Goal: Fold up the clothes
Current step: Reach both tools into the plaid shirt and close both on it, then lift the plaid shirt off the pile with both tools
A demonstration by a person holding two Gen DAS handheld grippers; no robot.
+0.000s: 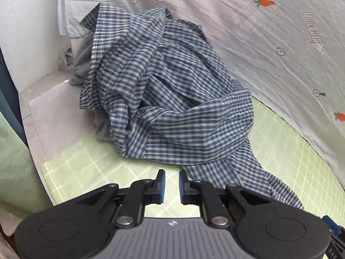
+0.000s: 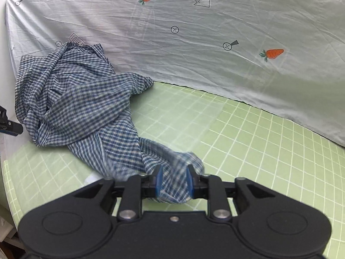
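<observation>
Left wrist view: one plaid shirt point(image 1: 163, 90) lies crumpled on the green grid mat point(image 1: 86, 161), far left against the printed sheet point(image 1: 269, 43). One grey cloth point(image 1: 79, 64) lies behind it. Left gripper point(image 1: 172, 185) hangs empty, jaws slightly apart. Right gripper point(image 2: 173, 183), jaws half apart, pinches the shirt's near end over the mat

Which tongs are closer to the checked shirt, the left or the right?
Right. The right tongs already have a trailing end of the checked shirt between their fingers. The left tongs stand open and empty just short of the shirt's heap.
</observation>
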